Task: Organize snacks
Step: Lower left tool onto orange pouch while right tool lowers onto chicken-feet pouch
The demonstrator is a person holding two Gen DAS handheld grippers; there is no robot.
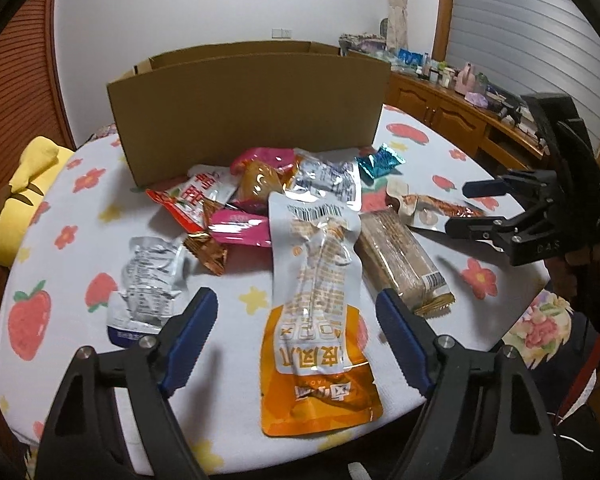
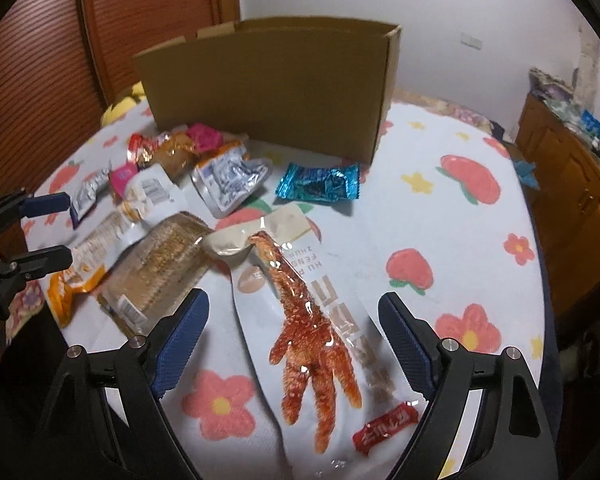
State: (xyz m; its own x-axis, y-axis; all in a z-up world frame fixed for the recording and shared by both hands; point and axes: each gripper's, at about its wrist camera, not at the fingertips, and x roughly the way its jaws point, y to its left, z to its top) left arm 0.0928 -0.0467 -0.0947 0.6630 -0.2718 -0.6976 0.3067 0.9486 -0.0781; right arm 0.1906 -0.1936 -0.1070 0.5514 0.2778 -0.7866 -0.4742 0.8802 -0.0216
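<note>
Snacks lie scattered on the flowered tablecloth (image 1: 80, 240) in front of an upright cardboard box (image 1: 244, 112). The orange packet (image 1: 316, 320) lies lengthwise between the spread jaws of the left gripper (image 1: 296, 332); the pads do not press on it. The white chicken-foot packet (image 2: 312, 320) lies likewise between the right gripper's (image 2: 296, 340) wide jaws, unpinched. A wafer bar (image 1: 400, 260) rests between the two packets, touching the orange one. A blue wrapper (image 2: 320, 186) lies nearer the box.

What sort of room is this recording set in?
Probably a home bedroom or living room: a table under a fruit-print cloth, a wooden sideboard crowded with small items, and a tied curtain by the window.
</note>
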